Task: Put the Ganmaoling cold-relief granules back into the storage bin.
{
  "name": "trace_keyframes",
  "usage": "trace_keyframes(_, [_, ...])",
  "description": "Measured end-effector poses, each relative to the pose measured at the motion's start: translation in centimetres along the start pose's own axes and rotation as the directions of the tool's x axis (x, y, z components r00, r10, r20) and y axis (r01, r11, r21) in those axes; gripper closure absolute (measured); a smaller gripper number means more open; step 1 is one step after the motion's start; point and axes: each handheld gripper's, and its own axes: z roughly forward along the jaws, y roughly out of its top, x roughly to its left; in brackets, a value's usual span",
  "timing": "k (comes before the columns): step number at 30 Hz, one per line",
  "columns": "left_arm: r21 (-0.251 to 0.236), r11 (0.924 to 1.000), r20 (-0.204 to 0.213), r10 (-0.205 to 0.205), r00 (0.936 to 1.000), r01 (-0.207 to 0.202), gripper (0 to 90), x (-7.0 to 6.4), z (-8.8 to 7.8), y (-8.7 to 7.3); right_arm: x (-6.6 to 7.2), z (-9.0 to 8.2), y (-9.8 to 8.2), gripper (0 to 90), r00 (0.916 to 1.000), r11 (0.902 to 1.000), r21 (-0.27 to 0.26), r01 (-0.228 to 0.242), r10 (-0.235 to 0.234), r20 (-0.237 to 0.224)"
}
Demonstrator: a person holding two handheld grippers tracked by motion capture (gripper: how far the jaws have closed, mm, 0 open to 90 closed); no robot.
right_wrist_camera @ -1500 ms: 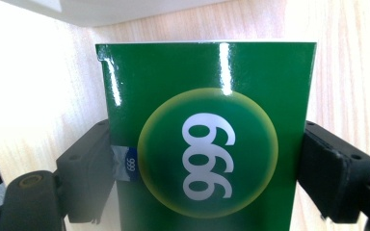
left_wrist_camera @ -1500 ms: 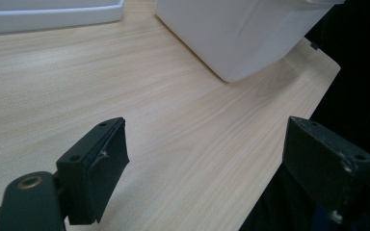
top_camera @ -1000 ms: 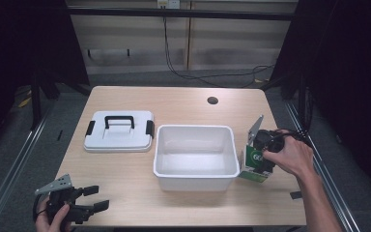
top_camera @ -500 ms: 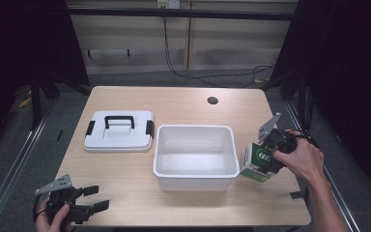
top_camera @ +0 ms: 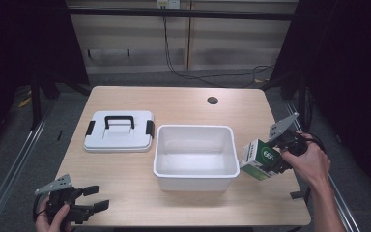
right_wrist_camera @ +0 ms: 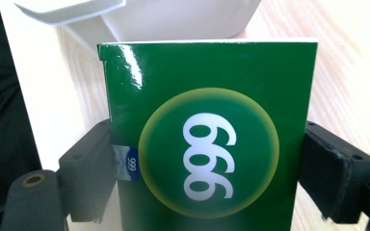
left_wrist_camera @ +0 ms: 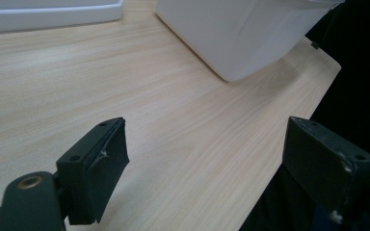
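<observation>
A green and white box [top_camera: 260, 160] marked 999 hangs tilted just right of the white bin [top_camera: 195, 177], above the table. My right gripper [top_camera: 275, 159] is shut on it; in the right gripper view both jaws press the sides of the green box [right_wrist_camera: 207, 139], with the white bin [right_wrist_camera: 173, 19] behind it. My left gripper [top_camera: 94, 200] is open near the table's front left corner. In the left gripper view its jaws stand wide apart over bare wood, nothing between them, the bin's [left_wrist_camera: 241, 33] wall ahead.
A white lid with a black handle [top_camera: 120, 130] lies flat left of the bin. A round cable hole [top_camera: 212, 100] is in the table's back right. The table's front edge [left_wrist_camera: 289, 139] runs close under my left gripper.
My right gripper has lifted the green box off the table and tipped it, moving slightly right and up. The left gripper has stayed put.
</observation>
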Motion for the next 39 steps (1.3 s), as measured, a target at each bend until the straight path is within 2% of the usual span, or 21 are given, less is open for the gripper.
trace_keyframes(1, [0.001, 1.0, 0.002, -0.003, 1.0, 0.003, 16.0, 0.0, 0.0, 0.0, 0.0, -0.1, -0.2, 16.0, 1.0, 0.9996, -0.029, -0.003, 0.003, 0.008])
trace_keyframes(5, [0.007, 1.0, 0.002, -0.002, 1.0, 0.002, 16.0, 0.0, 0.1, -0.1, 0.1, -0.4, -0.6, 16.1, 0.9996, 0.9983, -0.057, -0.014, 0.016, 0.021])
trace_keyframes(6, [0.007, 1.0, 0.002, -0.002, 1.0, 0.002, 16.0, 0.0, 0.1, -0.1, -0.1, -0.4, -0.7, 16.1, 0.9997, 0.9977, -0.068, -0.003, 0.005, 0.026])
trace_keyframes(8, [0.006, 1.0, 0.002, 0.003, 1.0, -0.003, 16.0, 0.0, 0.1, 0.0, -0.2, -0.6, -0.8, 16.0, 0.9992, 0.9984, -0.052, -0.022, 0.023, 0.032])
trace_keyframes(10, [0.006, 1.0, 0.003, 0.004, 1.0, -0.004, 16.0, 0.0, 0.1, 0.0, -0.3, -0.8, -1.1, 16.1, 0.9994, 0.9971, -0.075, -0.01, 0.012, 0.031])
trace_keyframes(12, [0.005, 1.0, 0.004, 0.002, 1.0, -0.002, 16.0, 0.0, 0.1, 0.0, -0.2, -0.9, -1.2, 16.1, 0.9992, 0.9972, -0.073, -0.016, 0.018, 0.037])
trace_keyframes(13, [0.009, 0.9999, 0.009, 0.007, 0.9999, -0.007, 16.0, -0.1, 0.1, 0.0, -0.1, -1.0, -1.4, 16.1, 0.9987, 0.9953, -0.092, -0.031, 0.035, 0.036])
trace_keyframes(16, [0.008, 0.9999, 0.01, 0.009, 0.9999, -0.009, 16.0, -0.2, 0.1, 0.1, 0.1, -1.0, -1.6, 16.1, 0.9985, 0.9942, -0.1, -0.04, 0.043, 0.032])
trace_keyframes(18, [0.003, 0.9999, 0.013, 0.012, 0.9998, -0.012, 16.0, -0.2, 0.1, 0.0, 0.2, -1.3, -1.7, 16.1, 0.9983, 0.9905, -0.13, -0.045, 0.05, 0.031])
trace_keyframes(21, [0.004, 1.0, 0.012, 0.007, 0.9999, -0.007, 16.0, -0.1, 0.1, 0.0, 0.4, -2.0, -1.7, 16.1, 0.9978, 0.9897, -0.139, -0.035, 0.043, 0.051])
trace_keyframes(29, [0.005, 1.0, 0.011, 0.006, 0.9999, -0.006, 16.0, -0.1, 0.1, 0.1, 0.5, -3.6, -2.7, 16.1, 0.9957, 0.9776, -0.201, -0.062, 0.075, 0.054])
trace_keyframes(35, [0.007, 1.0, 0.012, 0.007, 0.9999, -0.007, 16.0, -0.1, 0.1, 0.0, 0.8, -4.9, -2.8, 16.1, 0.9948, 0.9691, -0.242, -0.049, 0.069, 0.074])
trace_keyframes(39, [0.007, 0.9999, 0.012, 0.009, 0.9999, -0.009, 16.0, -0.1, 0.1, 0.0, 0.8, -5.2, -2.5, 16.1, 0.9946, 0.972, -0.232, -0.035, 0.056, 0.087])
